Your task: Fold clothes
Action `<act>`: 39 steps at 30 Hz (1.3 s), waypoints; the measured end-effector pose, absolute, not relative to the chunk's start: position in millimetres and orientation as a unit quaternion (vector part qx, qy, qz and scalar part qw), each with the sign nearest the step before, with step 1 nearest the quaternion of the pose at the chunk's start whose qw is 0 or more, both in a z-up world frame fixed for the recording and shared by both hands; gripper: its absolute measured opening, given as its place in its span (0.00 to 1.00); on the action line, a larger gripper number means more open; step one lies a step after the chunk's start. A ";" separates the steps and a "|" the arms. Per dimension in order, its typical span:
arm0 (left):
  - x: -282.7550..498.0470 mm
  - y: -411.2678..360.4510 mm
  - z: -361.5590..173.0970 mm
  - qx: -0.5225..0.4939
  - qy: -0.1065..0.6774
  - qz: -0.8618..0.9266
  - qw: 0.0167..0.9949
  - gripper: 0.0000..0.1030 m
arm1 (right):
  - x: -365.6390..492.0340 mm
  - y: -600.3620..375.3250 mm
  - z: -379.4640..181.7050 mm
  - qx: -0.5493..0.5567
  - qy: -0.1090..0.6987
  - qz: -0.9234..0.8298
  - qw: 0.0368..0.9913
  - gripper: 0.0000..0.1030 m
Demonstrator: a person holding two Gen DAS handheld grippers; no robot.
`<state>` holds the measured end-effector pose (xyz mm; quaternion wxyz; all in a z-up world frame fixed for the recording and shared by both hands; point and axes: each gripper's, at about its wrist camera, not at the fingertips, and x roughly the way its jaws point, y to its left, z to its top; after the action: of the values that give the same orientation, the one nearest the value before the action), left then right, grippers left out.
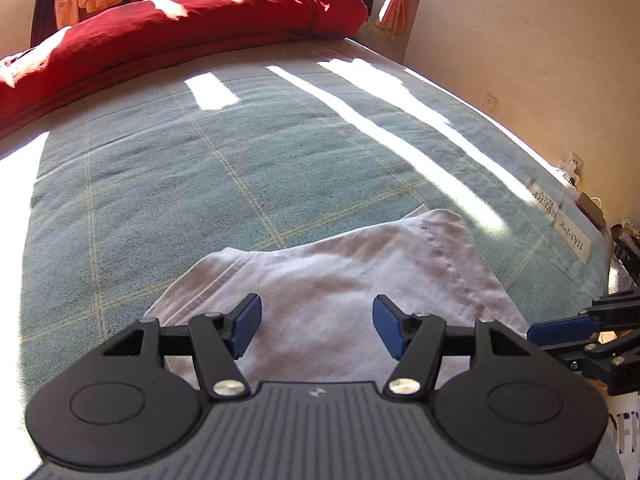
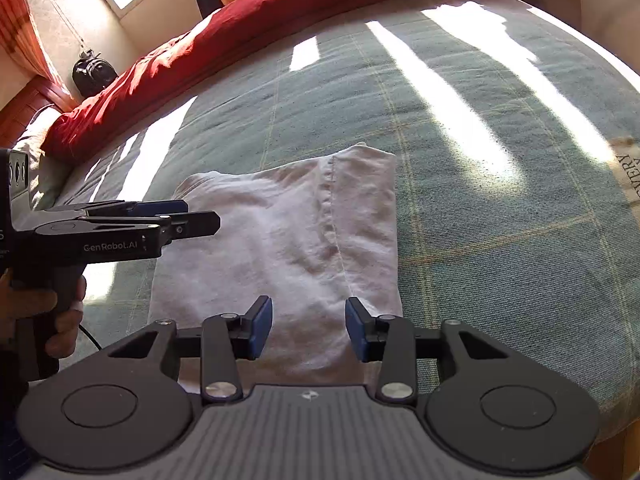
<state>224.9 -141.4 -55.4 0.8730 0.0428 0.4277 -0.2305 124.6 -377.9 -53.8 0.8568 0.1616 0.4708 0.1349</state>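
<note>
From the left wrist, the left gripper (image 1: 317,327) hangs with jaws apart and empty over the folded white garment (image 1: 340,280) on the bed (image 1: 160,184), while from the right wrist the right gripper (image 2: 309,329) likewise gapes empty above the cloth's near edge.

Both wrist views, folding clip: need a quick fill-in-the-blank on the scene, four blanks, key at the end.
1. The folded white cotton garment lies on a teal checked ____.
2. The bulky quilt rolled along the far edge of the bed is ____.
3. Both the left gripper and the right gripper have their jaws ____, with nothing clamped.
4. The pads on the gripper fingers are coloured ____.

Missing words: blanket; red; open; blue
</note>
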 end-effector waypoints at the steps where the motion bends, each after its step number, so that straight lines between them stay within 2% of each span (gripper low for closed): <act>1: 231.2 -138.3 -63.2 0.048 0.434 -0.214 0.874 0.61 | 128.3 -378.3 -55.7 0.162 0.469 0.134 0.858 0.44; 7: 229.7 -100.9 -77.0 0.031 0.441 -0.167 0.881 0.58 | 158.6 -386.9 -55.7 0.150 0.441 0.121 0.876 0.43; 9: 222.4 -98.7 -64.1 0.030 0.423 -0.168 0.890 0.58 | 173.7 -389.1 -56.3 0.140 0.431 0.114 0.884 0.41; 11: 219.0 -103.4 -55.2 0.021 0.403 -0.201 0.893 0.61 | 189.7 -389.8 -60.2 0.143 0.425 0.121 0.886 0.32; 13: 216.3 -108.9 -47.4 0.013 0.384 -0.234 0.893 0.62 | 205.8 -385.4 -68.7 0.144 0.425 0.123 0.885 0.28; 17: 231.2 -126.6 -66.7 0.036 0.396 -0.240 0.886 0.63 | 232.8 -377.5 -85.7 0.130 0.426 0.105 0.889 0.28; 21: 253.6 -121.3 -89.5 0.033 0.437 -0.197 0.877 0.63 | 245.1 -375.2 -88.2 0.125 0.427 0.100 0.890 0.29; 24: 250.6 -108.1 -72.7 0.018 0.436 -0.187 0.880 0.62 | 239.2 -375.9 -77.9 0.123 0.426 0.104 0.890 0.30; 30: 191.9 -107.5 -33.9 0.041 0.431 -0.247 0.867 0.69 | 200.3 -373.6 -54.1 0.136 0.438 0.133 0.879 0.34; 35: 141.0 -120.3 -45.4 0.056 0.457 -0.280 0.842 0.72 | 160.7 -370.4 -55.2 0.165 0.459 0.147 0.861 0.45; 39: 122.7 -124.2 -66.1 0.062 0.491 -0.248 0.833 0.72 | 139.2 -367.3 -68.3 0.169 0.481 0.135 0.850 0.45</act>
<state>122.7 -124.2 -66.1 0.8327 0.0623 0.4913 -0.2477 139.2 -367.3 -68.3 0.8496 0.1689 0.4811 0.1350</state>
